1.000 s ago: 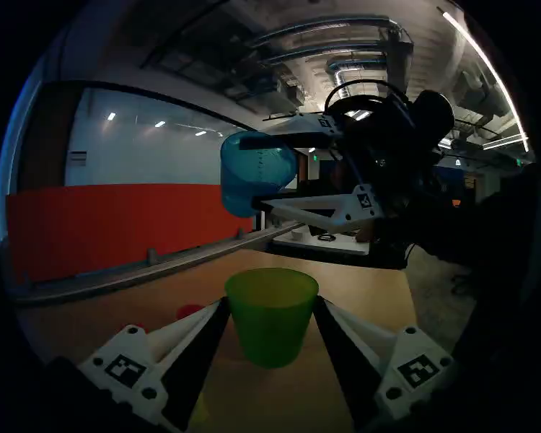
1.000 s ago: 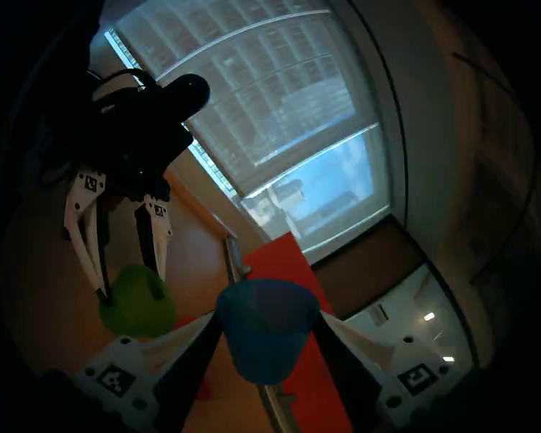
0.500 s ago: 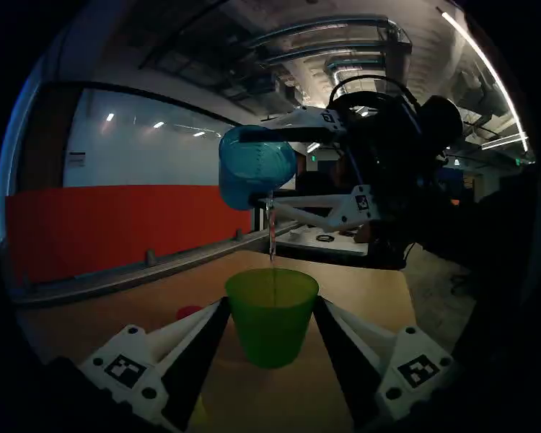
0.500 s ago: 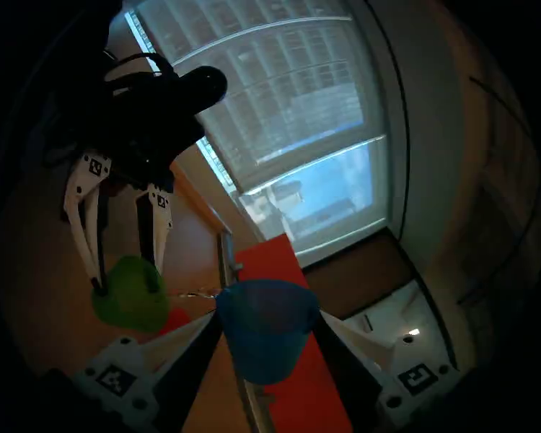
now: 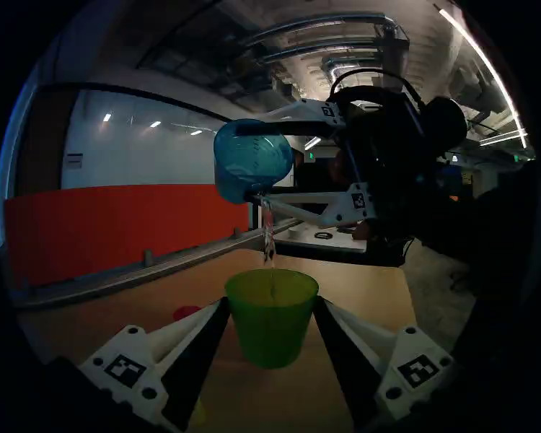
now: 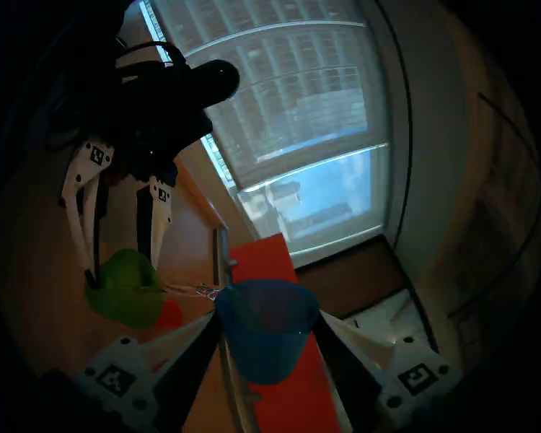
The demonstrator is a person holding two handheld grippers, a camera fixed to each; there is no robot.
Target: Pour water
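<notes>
I have the left gripper [image 5: 272, 303] with its jaws closed narrow on the translucent green plastic cup [image 5: 272, 325], one finger pressed on each side of its wall. The cup is upright over the wooden table [image 5: 357, 289], well back from the far edge where a rail runs; I cannot tell whether its base touches the wood. In the right gripper view, the right gripper [image 6: 267, 317] has its jaws clamped the same way on the translucent blue plastic cup [image 6: 267, 332]. In the left gripper view that blue cup [image 5: 252, 159] hangs above the green one and a little beyond it, tipped well over so its long axis lies close to level. A thin stream of water [image 5: 269, 238] leaves its lowest lip and drops straight into the green mouth, landing near the middle. That is the relation everything turns on: the pouring lip sits almost plumb over the open rim, with a clear gap between them. I judge the pour to be under way, though the dim light hides the water level in both cups. Next I would tilt more only by rolling the right wrist, without drifting sideways, or the stream walks off the rim onto the table. A small red object [image 5: 186, 312] lies on the table beside the left finger.
</notes>
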